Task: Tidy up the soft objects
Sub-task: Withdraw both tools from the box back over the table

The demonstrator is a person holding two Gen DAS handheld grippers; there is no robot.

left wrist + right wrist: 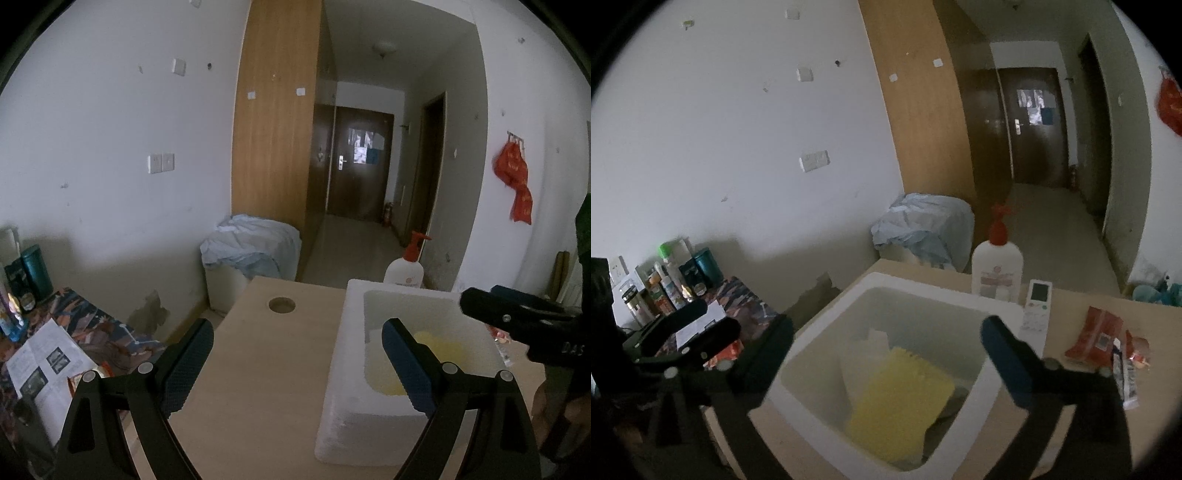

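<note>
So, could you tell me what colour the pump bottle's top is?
Red, on the white pump bottle; clearest in the right wrist view.

A lived-in home: beside the tall wooden wardrobe (275,122) a hallway runs to a dark entrance door (360,166), crumpled bedding (251,245) lies at the wardrobe's foot, and left of the wardrobe toiletry bottles (670,284) crowd against a white wall with light switches (161,163)

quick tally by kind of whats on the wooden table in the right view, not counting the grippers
white foam box: 1
yellow cloth, inside the box: 1
pump bottle: 1
remote control: 1
red snack packet: 1
small white wrapper: 1
total: 6, with more pale things in the box too dim to count
</note>
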